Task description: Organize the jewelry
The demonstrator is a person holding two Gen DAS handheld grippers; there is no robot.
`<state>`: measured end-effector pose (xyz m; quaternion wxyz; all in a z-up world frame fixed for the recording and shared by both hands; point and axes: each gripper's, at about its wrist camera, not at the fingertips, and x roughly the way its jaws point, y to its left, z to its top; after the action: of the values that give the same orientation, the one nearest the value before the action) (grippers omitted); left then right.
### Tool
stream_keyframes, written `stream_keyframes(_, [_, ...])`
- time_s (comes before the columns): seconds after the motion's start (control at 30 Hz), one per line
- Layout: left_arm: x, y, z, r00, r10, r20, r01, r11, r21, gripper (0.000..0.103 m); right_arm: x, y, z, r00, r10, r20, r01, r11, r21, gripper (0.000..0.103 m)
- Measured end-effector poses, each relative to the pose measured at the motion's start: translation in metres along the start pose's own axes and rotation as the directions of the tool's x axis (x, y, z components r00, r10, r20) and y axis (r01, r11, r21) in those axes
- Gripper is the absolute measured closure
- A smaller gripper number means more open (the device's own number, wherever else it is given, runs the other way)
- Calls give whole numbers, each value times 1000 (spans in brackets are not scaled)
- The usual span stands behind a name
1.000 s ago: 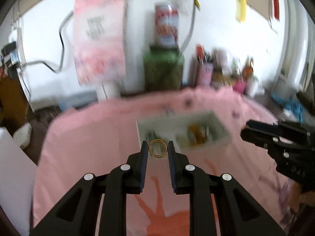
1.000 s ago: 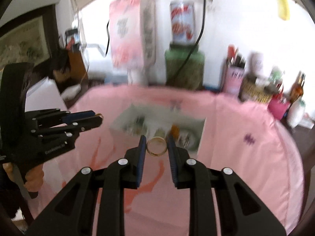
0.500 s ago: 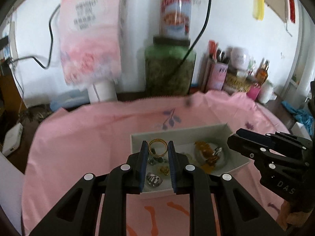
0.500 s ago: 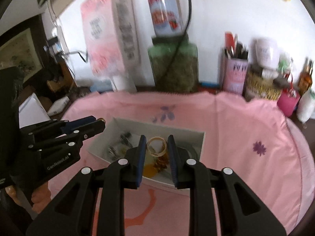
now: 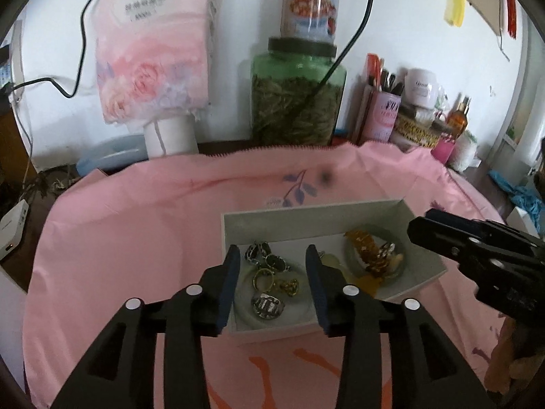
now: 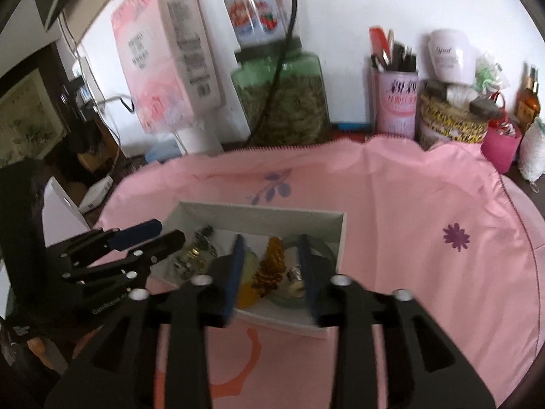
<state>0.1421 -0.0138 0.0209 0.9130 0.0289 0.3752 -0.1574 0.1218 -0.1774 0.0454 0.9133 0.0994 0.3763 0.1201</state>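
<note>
A white open box [image 5: 306, 214] sits on the pink cloth [image 5: 136, 221] and holds rings, an amber bead bracelet [image 5: 368, 248] and other jewelry. My left gripper [image 5: 272, 255] is open and empty over the box's left half, above a gold ring [image 5: 264, 277] and a silver ring [image 5: 267, 303]. My right gripper [image 6: 270, 243] is open and empty over the box's right half [image 6: 337, 235], above the amber bracelet [image 6: 272, 266]. Each gripper shows in the other's view: the right gripper [image 5: 477, 242] and the left gripper [image 6: 136, 238].
At the back stand a green glass jar [image 5: 296, 99] with a can [image 5: 311, 0] on top, a pink tissue pack [image 5: 153, 41], a pink pen cup [image 5: 381, 112] and small bottles [image 5: 460, 116]. A black cable [image 5: 354, 34] hangs by the jar.
Both grippers moved forward over the box, then opened. The gold rings they held are no longer between the fingers.
</note>
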Motion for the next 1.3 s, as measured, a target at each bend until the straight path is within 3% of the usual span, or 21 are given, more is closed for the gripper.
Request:
stream_keyframes(0.03, [-4, -1, 2, 1000, 3, 5, -3, 1000, -4, 59, -6, 3, 2, 1000, -5, 15, 5, 1000, -5, 42])
stream_keyframes(0.1, [-17, -2, 3, 1000, 13, 25, -13, 1000, -10, 52, -24, 13, 2, 998, -26, 58, 28, 999, -33, 34])
stream_keyframes(0.17, [-28, -5, 2, 999, 23, 41, -23, 1000, -10, 38, -36, 20, 0, 996, -43, 83, 47, 998, -49, 19])
stream_keyframes(0.33, [-54, -17, -12, 995, 55, 84, -56, 998, 15, 21, -52, 28, -18, 994, -69, 81, 74, 995, -62, 7])
stream_keyframes(0.4, [-56, -22, -22, 991, 103, 89, -105, 994, 18, 18, -51, 25, -29, 995, -78, 63, 81, 995, -50, 7])
stream_keyframes(0.6, [-50, -20, -48, 989, 131, 63, -132, 991, 13, 16, -35, 15, -49, 986, -167, 28, 167, 985, -28, 7])
stream_keyframes(1.07, [-50, -21, -54, 974, 194, 113, -201, 978, 56, 10, -30, 16, -61, 967, -245, 63, 249, 967, -62, 7])
stream_keyframes(1.3, [-39, -16, -56, 981, 183, 69, -186, 982, 40, 9, -24, 16, -65, 963, -267, 44, 269, 962, -57, 7])
